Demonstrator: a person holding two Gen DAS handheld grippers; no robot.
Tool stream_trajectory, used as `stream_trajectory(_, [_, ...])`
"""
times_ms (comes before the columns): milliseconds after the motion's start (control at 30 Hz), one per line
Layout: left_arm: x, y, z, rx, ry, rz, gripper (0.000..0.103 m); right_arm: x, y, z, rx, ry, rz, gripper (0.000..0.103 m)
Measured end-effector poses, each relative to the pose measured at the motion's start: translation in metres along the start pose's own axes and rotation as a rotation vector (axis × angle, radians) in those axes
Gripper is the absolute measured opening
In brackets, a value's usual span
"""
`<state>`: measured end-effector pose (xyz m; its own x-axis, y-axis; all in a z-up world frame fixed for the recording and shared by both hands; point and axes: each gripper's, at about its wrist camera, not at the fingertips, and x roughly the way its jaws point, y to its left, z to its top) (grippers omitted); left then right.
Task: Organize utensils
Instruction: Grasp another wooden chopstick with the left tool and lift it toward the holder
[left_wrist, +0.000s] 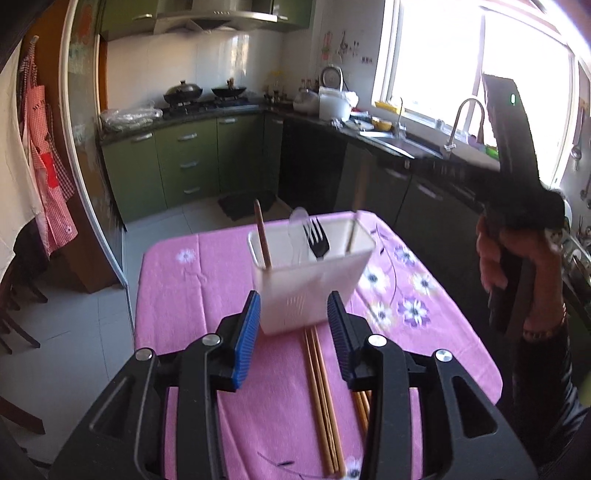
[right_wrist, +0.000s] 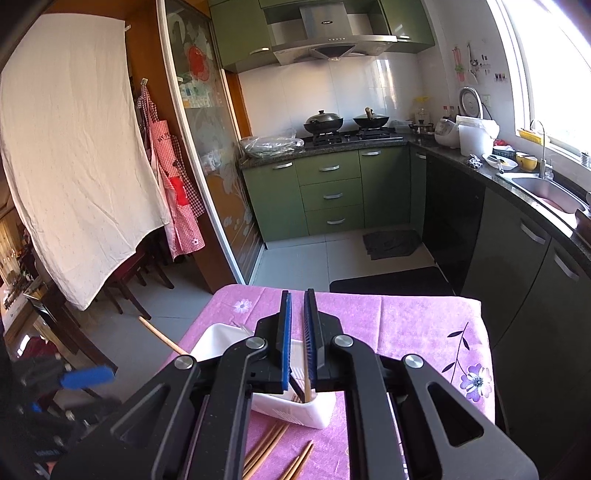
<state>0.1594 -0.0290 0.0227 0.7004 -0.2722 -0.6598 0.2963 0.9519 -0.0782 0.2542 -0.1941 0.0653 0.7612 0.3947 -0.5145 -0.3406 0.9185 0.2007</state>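
Observation:
A white utensil holder (left_wrist: 310, 280) stands on the pink flowered tablecloth (left_wrist: 207, 280). It holds a black fork (left_wrist: 317, 238), a clear plastic spoon (left_wrist: 298, 229) and a wooden chopstick at each end (left_wrist: 263, 238). My left gripper (left_wrist: 293, 325) is open, its blue pads on either side of the holder's base, not touching it. Loose chopsticks (left_wrist: 323, 398) lie on the cloth below it. My right gripper (right_wrist: 297, 339) sits above the holder (right_wrist: 314, 410), its jaws nearly closed around a chopstick (right_wrist: 306, 373) standing in the holder's right end.
More loose chopsticks (right_wrist: 266, 446) lie on the cloth in front of the holder. A chopstick (right_wrist: 162, 338) leans out of the holder's left end. Green kitchen cabinets, a stove and a sink counter (right_wrist: 532, 192) stand beyond the table.

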Motion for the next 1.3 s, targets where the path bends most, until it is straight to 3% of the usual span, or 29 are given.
stream_trajectory(167, [0.020,-0.001,-0.018,-0.004,0.098,-0.020,0.037,-0.030,0.004,-0.003,0.006,-0.043,0.019,0.010])
stream_trajectory(267, [0.044,0.001,-0.034,-0.016,0.195,-0.035,0.041,-0.063,0.006,-0.018,-0.007,-0.080,0.010,0.017])
stream_trajectory(367, [0.078,0.001,-0.050,-0.030,0.306,-0.045,0.041,-0.084,0.003,-0.048,-0.011,-0.073,-0.014,0.022])
stream_trajectory(533, [0.126,0.004,-0.061,-0.046,0.407,-0.039,0.040,-0.088,-0.019,-0.125,0.033,0.008,-0.089,0.026])
stream_trajectory(633, [0.157,0.004,-0.068,-0.073,0.477,-0.047,0.030,-0.073,-0.035,-0.167,0.084,0.092,-0.104,0.026])
stream_trajectory(733, [0.173,0.001,-0.068,-0.079,0.499,-0.035,0.028,-0.059,-0.047,-0.197,0.132,0.151,-0.103,0.026])
stream_trajectory(900, [0.189,-0.008,-0.067,-0.065,0.512,-0.015,0.027,-0.052,-0.063,-0.224,0.196,0.178,-0.080,0.026])
stream_trajectory(1067, [0.198,-0.019,-0.068,-0.027,0.529,0.027,0.016,-0.049,-0.067,-0.228,0.218,0.188,-0.071,0.026])
stream_trajectory(1300, [0.213,-0.036,-0.067,0.010,0.533,0.081,0.015,-0.044,-0.063,-0.226,0.232,0.198,-0.053,0.029])
